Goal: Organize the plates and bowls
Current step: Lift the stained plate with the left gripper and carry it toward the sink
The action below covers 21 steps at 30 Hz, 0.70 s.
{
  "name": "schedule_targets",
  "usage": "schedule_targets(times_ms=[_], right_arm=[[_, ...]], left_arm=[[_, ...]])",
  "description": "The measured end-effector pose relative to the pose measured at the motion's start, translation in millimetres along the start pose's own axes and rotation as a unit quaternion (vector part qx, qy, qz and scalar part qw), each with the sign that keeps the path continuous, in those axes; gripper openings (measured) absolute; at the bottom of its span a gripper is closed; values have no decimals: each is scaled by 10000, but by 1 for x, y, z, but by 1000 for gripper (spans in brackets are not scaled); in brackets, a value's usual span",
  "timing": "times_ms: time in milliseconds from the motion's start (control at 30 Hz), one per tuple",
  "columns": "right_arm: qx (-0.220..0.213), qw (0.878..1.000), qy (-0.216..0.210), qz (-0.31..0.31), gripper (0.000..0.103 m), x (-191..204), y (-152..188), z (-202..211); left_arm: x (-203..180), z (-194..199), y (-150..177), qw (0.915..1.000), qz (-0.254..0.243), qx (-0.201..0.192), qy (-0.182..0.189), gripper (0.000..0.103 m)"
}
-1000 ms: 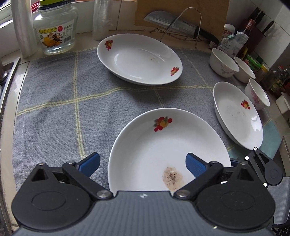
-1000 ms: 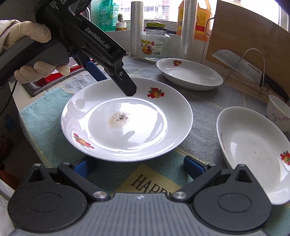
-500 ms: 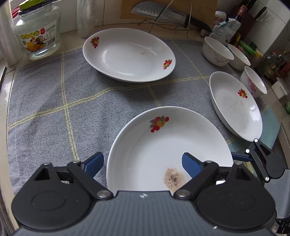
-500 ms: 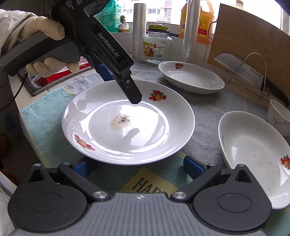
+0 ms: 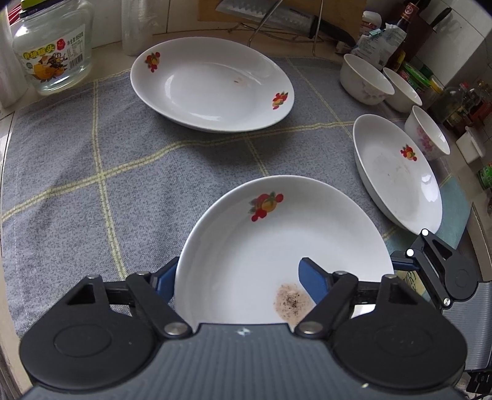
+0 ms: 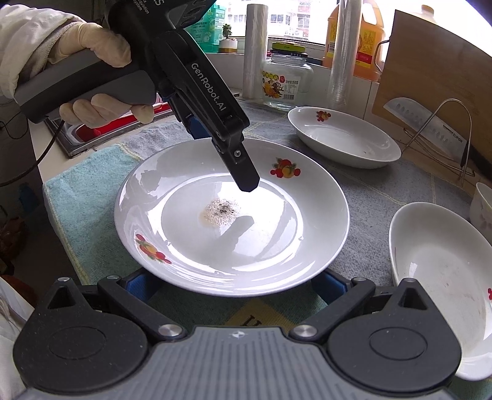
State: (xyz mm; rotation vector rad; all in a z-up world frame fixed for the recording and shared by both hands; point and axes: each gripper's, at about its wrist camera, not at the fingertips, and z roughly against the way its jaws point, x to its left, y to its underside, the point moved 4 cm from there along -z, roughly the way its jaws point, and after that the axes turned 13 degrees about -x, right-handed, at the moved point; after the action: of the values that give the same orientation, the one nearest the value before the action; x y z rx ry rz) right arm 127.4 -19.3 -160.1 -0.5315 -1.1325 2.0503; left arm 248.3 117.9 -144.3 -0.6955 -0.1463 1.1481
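Left wrist view, left gripper (image 5: 236,277) jaws closing astride near plate (image 5: 276,234) rim, not yet clamped.

Three white plates lie about: the nearest plate (image 5: 286,246), a far plate (image 5: 212,83) and a plate on the right (image 5: 396,172). Three small bowls (image 5: 366,80) cluster beyond them. One glass jar (image 5: 52,49) and one knife (image 5: 276,15) stand at the back.

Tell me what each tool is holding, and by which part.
The left tool is closing across the near rim of the dirty plate, one finger inside, one outside; a firm grip can't be confirmed. The right tool holds nothing.
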Motion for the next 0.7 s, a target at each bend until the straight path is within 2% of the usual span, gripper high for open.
schedule_targets(times_ms=[700], right_arm=[[171, 9998, -30, 18, 103, 1, -2, -5]], left_arm=[[0, -8, -4, 9997, -140, 58, 197, 79]])
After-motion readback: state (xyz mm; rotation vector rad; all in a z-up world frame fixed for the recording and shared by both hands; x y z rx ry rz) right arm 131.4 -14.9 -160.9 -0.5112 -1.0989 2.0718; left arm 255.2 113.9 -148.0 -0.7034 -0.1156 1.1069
